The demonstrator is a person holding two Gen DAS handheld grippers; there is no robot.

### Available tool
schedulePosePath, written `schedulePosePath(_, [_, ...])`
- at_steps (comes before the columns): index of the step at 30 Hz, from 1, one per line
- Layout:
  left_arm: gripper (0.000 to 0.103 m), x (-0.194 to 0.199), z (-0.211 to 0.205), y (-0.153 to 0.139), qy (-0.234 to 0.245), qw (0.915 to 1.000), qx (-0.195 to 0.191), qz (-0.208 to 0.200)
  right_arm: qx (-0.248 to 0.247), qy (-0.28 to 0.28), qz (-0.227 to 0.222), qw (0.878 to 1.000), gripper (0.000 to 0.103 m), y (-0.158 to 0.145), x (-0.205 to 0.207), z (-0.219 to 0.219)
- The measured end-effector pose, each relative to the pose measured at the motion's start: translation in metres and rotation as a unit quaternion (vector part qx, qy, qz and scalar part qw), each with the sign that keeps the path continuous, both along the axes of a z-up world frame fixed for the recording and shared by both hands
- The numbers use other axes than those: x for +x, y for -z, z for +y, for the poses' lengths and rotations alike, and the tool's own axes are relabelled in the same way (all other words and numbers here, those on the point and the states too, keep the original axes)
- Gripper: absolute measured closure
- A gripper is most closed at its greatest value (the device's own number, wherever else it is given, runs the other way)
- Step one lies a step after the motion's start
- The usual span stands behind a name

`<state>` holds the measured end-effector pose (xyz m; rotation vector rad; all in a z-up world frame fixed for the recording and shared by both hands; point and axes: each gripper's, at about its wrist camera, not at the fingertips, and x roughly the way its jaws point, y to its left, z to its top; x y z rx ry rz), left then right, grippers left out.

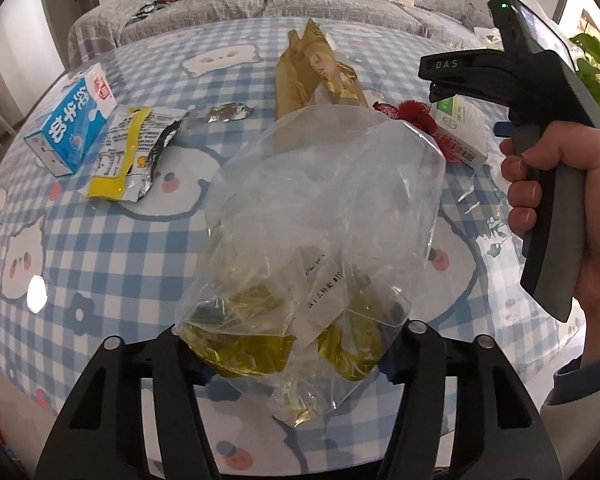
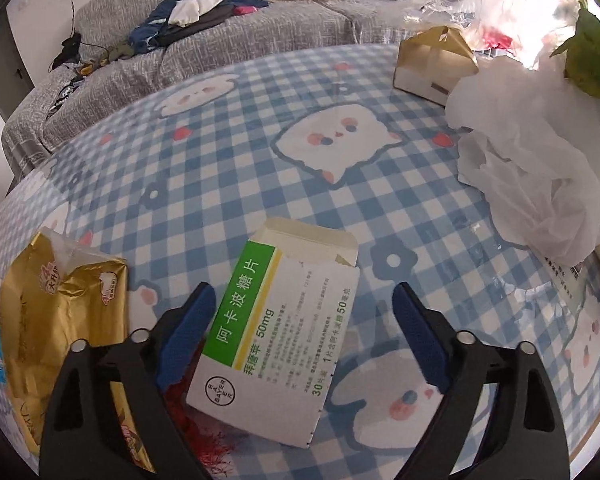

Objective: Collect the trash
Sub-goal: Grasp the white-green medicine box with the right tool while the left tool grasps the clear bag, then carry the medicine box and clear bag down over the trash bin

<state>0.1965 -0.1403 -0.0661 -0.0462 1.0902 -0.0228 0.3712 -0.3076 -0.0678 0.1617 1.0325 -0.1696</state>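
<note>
Now my left gripper (image 1: 296,354) pinches the clear bag (image 1: 316,216); my right gripper (image 2: 300,332), open, must centre on the medicine box (image 2: 276,344) before squeezing.

Open checked tablecloth (image 2: 236,160) lies beyond the medicine box (image 2: 280,344), free up to the sofa edge. To its right, a crumpled white bag (image 2: 540,176) and a gold carton (image 2: 432,64) block passage. To its left, a gold wrapper (image 2: 60,312) crowds the box. A clear plastic bag (image 1: 324,216) fills the table centre; a milk carton (image 1: 72,120) and yellow packet (image 1: 128,152) occupy its left.
</note>
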Motion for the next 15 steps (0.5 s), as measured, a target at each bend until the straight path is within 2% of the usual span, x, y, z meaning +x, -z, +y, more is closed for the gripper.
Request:
schedulePosePath(1, [0.052, -0.0020, -0.0009, -0.0001, 0.001, 1.0000, -0.001, 0.000, 0.003, -0.001, 0.001, 1.000, 0.023, 0.0012, 0.0014, -0.0007])
schedulePosePath(3, [0.057, -0.0009, -0.0023, -0.0013, 0.003, 1.0000, -0.002, -0.002, 0.003, 0.003, 0.005, 1.000, 0.037, 0.0027, 0.0027, -0.0026])
schedulePosePath(5, [0.062, 0.0001, -0.0016, -0.0022, 0.004, 1.0000, -0.004, -0.004, 0.003, 0.003, 0.009, 1.000, 0.044, 0.0041, 0.0039, -0.0038])
schedulePosePath(9, [0.069, -0.0022, -0.0026, -0.0049, 0.007, 0.9999, -0.001, -0.009, 0.003, 0.000, -0.002, 1.000, 0.044, 0.0028, 0.0033, -0.0062])
schedulePosePath(15, [0.072, -0.0040, -0.0014, -0.0087, 0.006, 0.9999, -0.003, -0.011, 0.000, -0.001, -0.009, 1.000, 0.044, -0.0030, 0.0001, -0.0096])
